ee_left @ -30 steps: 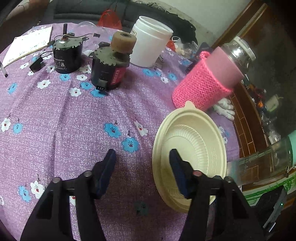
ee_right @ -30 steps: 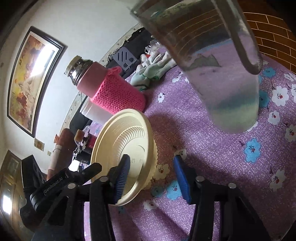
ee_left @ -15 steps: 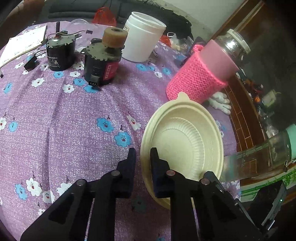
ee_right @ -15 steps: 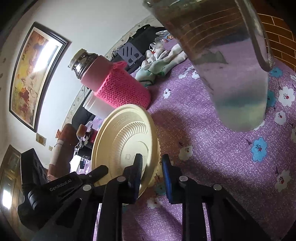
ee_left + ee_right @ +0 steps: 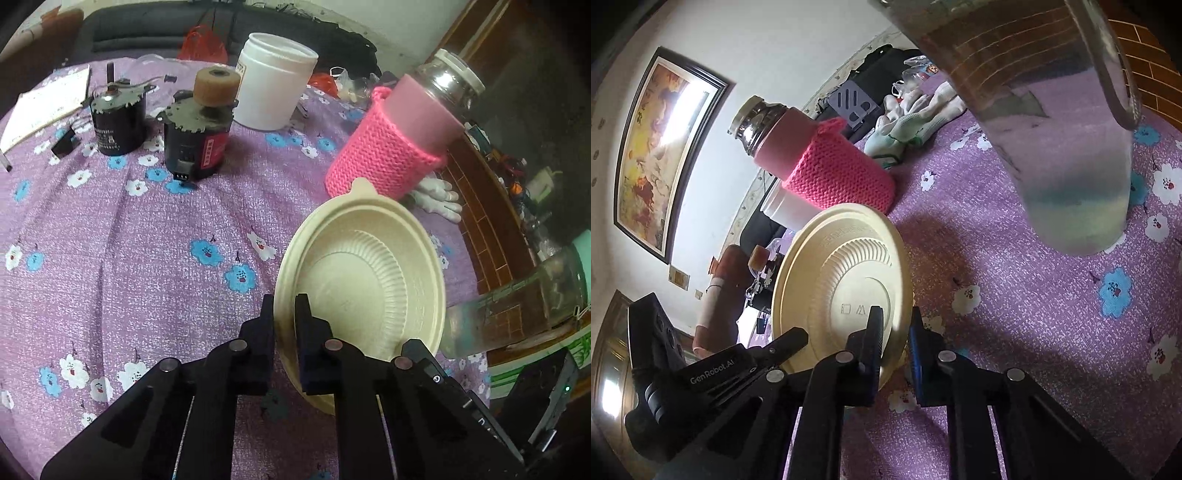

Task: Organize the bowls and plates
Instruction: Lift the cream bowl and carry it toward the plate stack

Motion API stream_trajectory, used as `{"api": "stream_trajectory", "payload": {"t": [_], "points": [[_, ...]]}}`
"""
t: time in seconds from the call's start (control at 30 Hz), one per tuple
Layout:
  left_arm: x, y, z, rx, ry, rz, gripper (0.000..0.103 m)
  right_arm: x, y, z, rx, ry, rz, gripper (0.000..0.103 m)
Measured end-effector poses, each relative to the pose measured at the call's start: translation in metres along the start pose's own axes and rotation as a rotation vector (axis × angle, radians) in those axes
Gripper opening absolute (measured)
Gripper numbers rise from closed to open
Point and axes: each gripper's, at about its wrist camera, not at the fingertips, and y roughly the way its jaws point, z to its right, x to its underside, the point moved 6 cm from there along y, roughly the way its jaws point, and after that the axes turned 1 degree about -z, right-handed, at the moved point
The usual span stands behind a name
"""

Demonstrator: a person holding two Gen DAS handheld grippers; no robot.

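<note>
Left gripper [image 5: 284,314] clamped on the near rim of a cream plastic bowl [image 5: 369,280].
The bowl sits tilted over the purple flowered tabletop [image 5: 129,240], just before a pink knitted-sleeve glass jar [image 5: 399,147]; its jaws have just closed.

Open purple cloth [image 5: 122,266] lies left of the bowl [image 5: 364,280] — pink-sleeved jar [image 5: 395,151] and glass pitcher [image 5: 1052,140] crowd its other sides.

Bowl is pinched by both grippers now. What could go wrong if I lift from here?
1. Both the left gripper and the right gripper clamp only the thin rim of the bowl; the right jaws have just been closing on it. Pulling apart could bend or crack it.
2. The bowl is tilted, so it may pivot and slip out.
3. The pink bottle and glass jug stand close; a swing could knock them.
</note>
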Motion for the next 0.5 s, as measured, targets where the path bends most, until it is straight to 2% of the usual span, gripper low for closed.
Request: {"api": "stream_trajectory", "payload": {"t": [0.27,0.5], "points": [[0.000,-0.014,0.011,-0.093,0.076,0.081,0.008,0.001,-0.009,-0.003,-0.018,0.006,-0.009,0.010],[0.004,-0.043,0.020,-0.123,0.126,0.152,0.008,0.001,-0.026,-0.010,-0.050,0.016,0.002,0.010]]}}
